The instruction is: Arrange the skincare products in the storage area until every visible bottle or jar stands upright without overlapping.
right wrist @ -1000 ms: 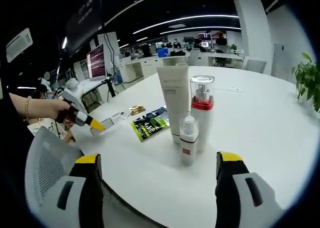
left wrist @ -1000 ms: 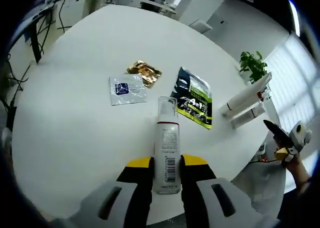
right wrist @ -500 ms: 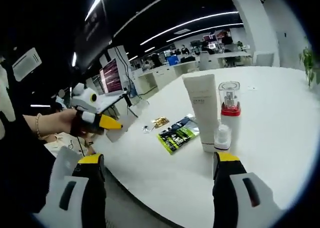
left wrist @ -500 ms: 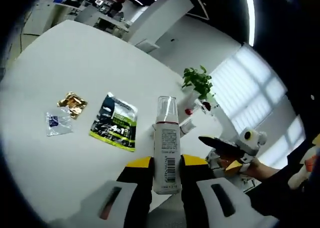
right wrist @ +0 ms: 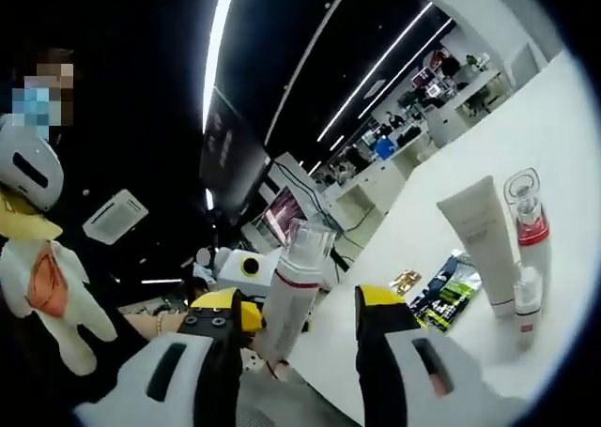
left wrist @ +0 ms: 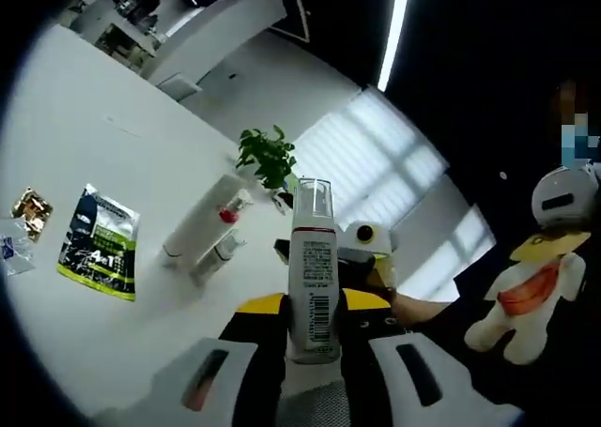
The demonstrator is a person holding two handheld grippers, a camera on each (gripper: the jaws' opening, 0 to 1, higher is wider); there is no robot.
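The left gripper (left wrist: 313,307) pinches a pump bottle (left wrist: 313,275) off the table (left wrist: 84,155). The right gripper (right wrist: 300,314) has its jaws spread

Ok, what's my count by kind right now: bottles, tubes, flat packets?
Bottles: 3 (held bottle, red-collared bottle, small bottle)
Tubes: 1 (white tube)
Flat packets: 3 (green packet, gold sachet, clear sachet)
Total: 7
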